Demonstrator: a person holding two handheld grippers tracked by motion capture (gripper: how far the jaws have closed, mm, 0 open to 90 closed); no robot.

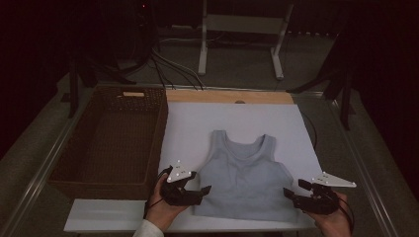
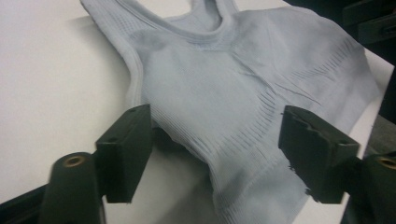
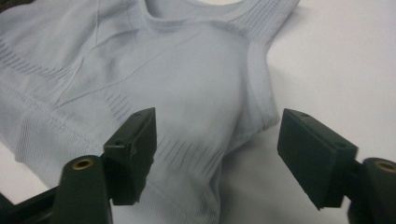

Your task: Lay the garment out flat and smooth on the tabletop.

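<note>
Pale blue-grey knit, the top (image 1: 243, 175) lies flat on the white sheet (image 1: 197, 123) in front of me, neckline away from me, hem toward me.

My left hand (image 1: 160, 210) comes in from the near edge, palm cupping the left gripper (image 1: 203, 191) from below, wrist turned inward so the tool points right at the top's lower left corner. Its jaws stand well apart with nothing clamped. In the left gripper view the top's side edge and hem corner lie between them, under the pads, and the cloth lies slack on the sheet.

My right hand (image 1: 336, 219) mirrors it at the near right, holding the right gripper (image 1: 291, 189) angled left toward the lower right corner. Its jaws are also spread wide and grip nothing. In the right gripper view the left pad hovers over the ribbed lower panel and the right pad over bare sheet, with the top's side edge between them.

A brown basket (image 1: 106, 143) sits to the left of the sheet.
</note>
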